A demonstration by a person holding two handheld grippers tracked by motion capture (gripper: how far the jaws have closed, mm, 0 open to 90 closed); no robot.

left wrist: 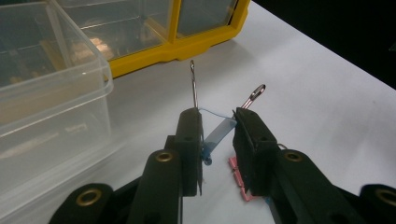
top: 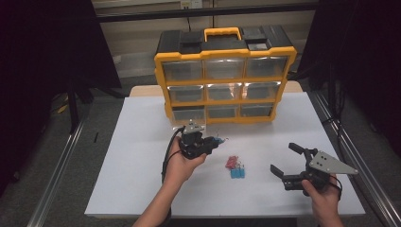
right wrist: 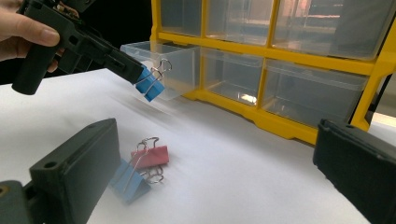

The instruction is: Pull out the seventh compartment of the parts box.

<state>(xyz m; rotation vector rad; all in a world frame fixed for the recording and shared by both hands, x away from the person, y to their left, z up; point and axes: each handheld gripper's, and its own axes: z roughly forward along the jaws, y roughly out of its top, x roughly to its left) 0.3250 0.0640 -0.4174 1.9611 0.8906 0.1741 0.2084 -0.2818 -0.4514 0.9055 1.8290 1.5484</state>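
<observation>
The left hand-held gripper (top: 213, 141) is pinching a small blue binder clip with silver wire handles (left wrist: 218, 133), lifted off the white worktop (top: 132, 156) at about the 7 o'clock side of the yellow-framed organiser cabinet with clear plastic drawers and a black top (top: 225, 75). In the left gripper view the clip sits crosswise between the two black jaws, its wire handles sticking out past the jaw tips, and a pulled-out clear plastic drawer (left wrist: 51, 107) lies at 10 o'clock from it. In the right gripper view the same blue clip hangs at the end of the left hand-held gripper, just in front of that open drawer at the cabinet's bottom row. The right hand-held gripper (top: 284, 160) rests low at the 4 o'clock part of the worktop, its jaws spread wide with nothing between them. Between the two hands, near the middle of the worktop, lie a pink binder clip (right wrist: 150, 156) and another blue binder clip (right wrist: 126, 181), touching each other; from the high view the pink one lies at 11 o'clock of the blue. No brand, label or lettering can be read on the cabinet, the drawers or the clips.
</observation>
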